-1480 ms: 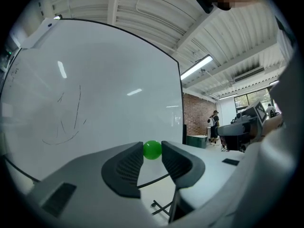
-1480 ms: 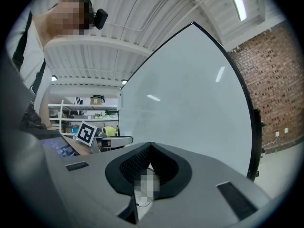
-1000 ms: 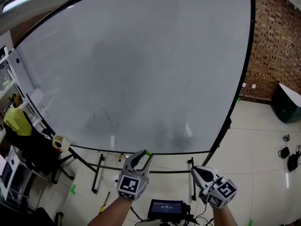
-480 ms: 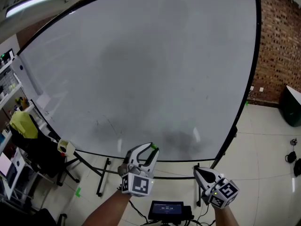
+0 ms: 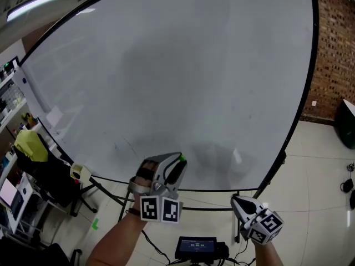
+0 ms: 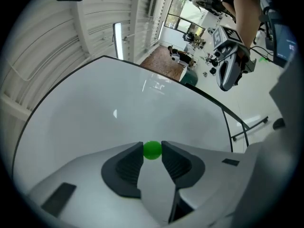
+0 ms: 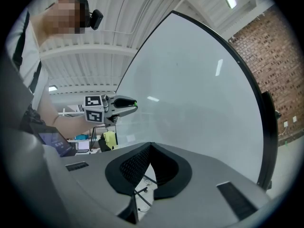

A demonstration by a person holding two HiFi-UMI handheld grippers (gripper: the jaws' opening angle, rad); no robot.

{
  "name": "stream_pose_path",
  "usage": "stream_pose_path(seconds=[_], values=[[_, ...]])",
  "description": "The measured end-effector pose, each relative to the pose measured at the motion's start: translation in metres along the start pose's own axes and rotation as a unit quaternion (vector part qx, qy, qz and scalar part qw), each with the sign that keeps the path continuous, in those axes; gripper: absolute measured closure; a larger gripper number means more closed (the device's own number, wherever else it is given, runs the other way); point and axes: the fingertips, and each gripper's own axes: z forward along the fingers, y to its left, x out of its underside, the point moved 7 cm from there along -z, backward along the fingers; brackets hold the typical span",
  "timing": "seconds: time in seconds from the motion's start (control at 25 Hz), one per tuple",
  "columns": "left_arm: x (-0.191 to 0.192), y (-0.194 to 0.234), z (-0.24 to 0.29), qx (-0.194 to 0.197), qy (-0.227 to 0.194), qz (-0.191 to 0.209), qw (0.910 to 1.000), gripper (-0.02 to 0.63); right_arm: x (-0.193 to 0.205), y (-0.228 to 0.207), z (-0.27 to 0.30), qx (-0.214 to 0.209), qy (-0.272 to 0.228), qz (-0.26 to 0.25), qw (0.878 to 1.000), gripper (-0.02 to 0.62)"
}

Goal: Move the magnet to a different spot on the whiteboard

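My left gripper (image 5: 176, 162) is shut on a small round green magnet (image 5: 181, 158), pinched between the jaw tips. It stands level in front of the lower middle of the big whiteboard (image 5: 183, 65). In the left gripper view the magnet (image 6: 152, 150) sits between the dark pads (image 6: 127, 167), with the whiteboard (image 6: 109, 118) filling the view behind; I cannot tell whether the magnet touches the board. My right gripper (image 5: 237, 201) is lower and to the right, shut with nothing in it. In the right gripper view its jaw tips meet (image 7: 151, 144), and the left gripper (image 7: 124, 102) with the magnet (image 7: 135, 103) shows at the left.
A brick wall (image 5: 335, 49) stands right of the board. Shelves and a yellow object (image 5: 30, 144) crowd the left side. The board's black stand legs (image 5: 111, 195) spread over the tiled floor. A small screen (image 5: 195, 245) sits below between my arms.
My left gripper has risen toward the board and rolled, so its marker cube now shows two faces; the green magnet stayed in its jaws. The right gripper shifted slightly.
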Motion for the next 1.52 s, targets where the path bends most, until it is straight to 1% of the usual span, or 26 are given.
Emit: stream_pose_path(seconds=[0.24,0.48,0.6,0.68,1.08,1.24,1.36,1.44,1.52], values=[[-0.01,0.018,0.007,0.018,0.026,0.069,0.9971,0.451,0.0,0.0,0.013,-0.015,-0.002,-0.004,1.0,0.569],[-0.022,0.03,0.023,0.043,0.045,0.114,0.9915,0.451,-0.003,0.002,0.023,-0.025,0.001,-0.008,1.0,0.569],[-0.029,0.035,0.034,0.043,0.05,0.137,0.9884,0.451,0.0,0.002,0.027,-0.026,0.009,-0.007,1.0,0.569],[-0.034,0.04,0.04,0.037,0.054,0.15,0.9866,0.451,0.004,0.002,0.03,-0.026,0.016,-0.001,1.0,0.569],[-0.065,0.07,0.057,-0.001,0.053,0.176,0.983,0.451,0.009,-0.002,0.041,-0.031,0.027,0.007,0.999,0.569],[-0.071,0.077,0.061,-0.012,0.073,0.189,0.9793,0.451,0.011,-0.005,0.044,-0.038,0.025,0.005,0.999,0.569],[-0.075,0.08,0.061,-0.006,0.098,0.192,0.9765,0.451,0.012,-0.006,0.044,-0.042,0.023,0.004,0.999,0.569],[-0.08,0.081,0.061,0.012,0.108,0.185,0.9768,0.451,0.013,-0.006,0.044,-0.044,0.022,0.005,0.999,0.569],[-0.084,0.083,0.062,0.018,0.117,0.178,0.9768,0.453,0.012,-0.006,0.044,-0.047,0.02,0.006,0.999,0.569]])
